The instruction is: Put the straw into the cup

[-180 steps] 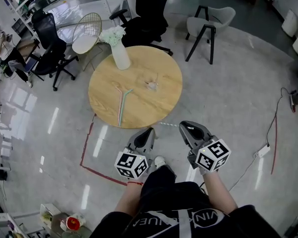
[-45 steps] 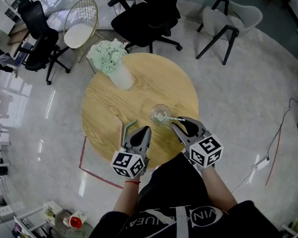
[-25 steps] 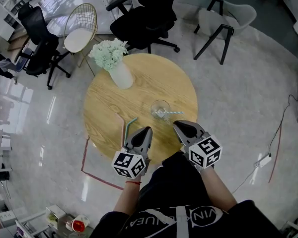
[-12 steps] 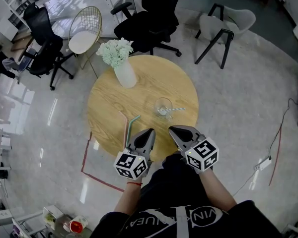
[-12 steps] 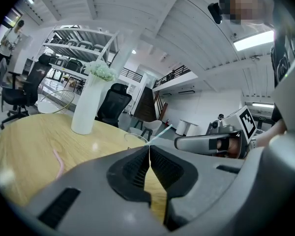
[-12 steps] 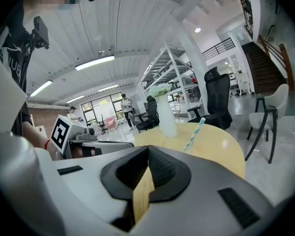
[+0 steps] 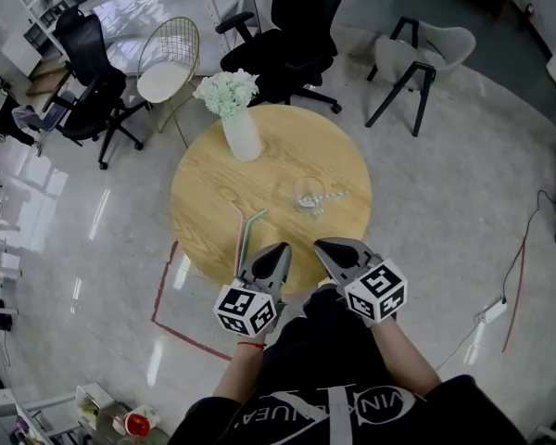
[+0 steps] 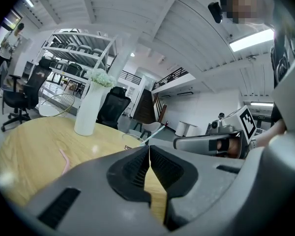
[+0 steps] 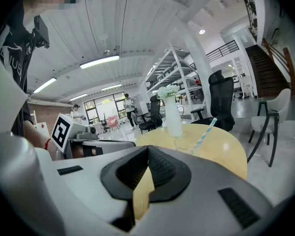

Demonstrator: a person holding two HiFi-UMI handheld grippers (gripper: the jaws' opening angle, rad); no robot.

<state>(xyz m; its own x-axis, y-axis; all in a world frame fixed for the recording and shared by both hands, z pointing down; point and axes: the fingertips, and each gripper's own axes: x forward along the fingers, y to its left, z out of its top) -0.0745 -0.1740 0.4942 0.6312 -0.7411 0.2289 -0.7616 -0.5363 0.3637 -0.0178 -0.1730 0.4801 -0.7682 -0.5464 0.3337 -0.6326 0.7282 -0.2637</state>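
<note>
The straw (image 7: pixel 331 196) is sitting in the cup (image 7: pixel 307 194) ahead; nothing is remaining. I'm holding my left gripper (image 7: pixel 282 247) and right gripper (image 7: pixel 321 245) clenched, empty.

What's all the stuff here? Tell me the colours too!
table: one, light wood, round, mid-floor
cup: one, clear glass, on the table
striped straw: one, blue-and-white, in the cup
loose straws: two, pink and green, table's near side
vase: one, white, pale flowers, table's far edge
chairs: four, two black, grey, gold wire, beyond the table
left gripper: one, grey, shut, empty, at table's near edge
right gripper: one, grey, shut, empty, at table's near edge
</note>
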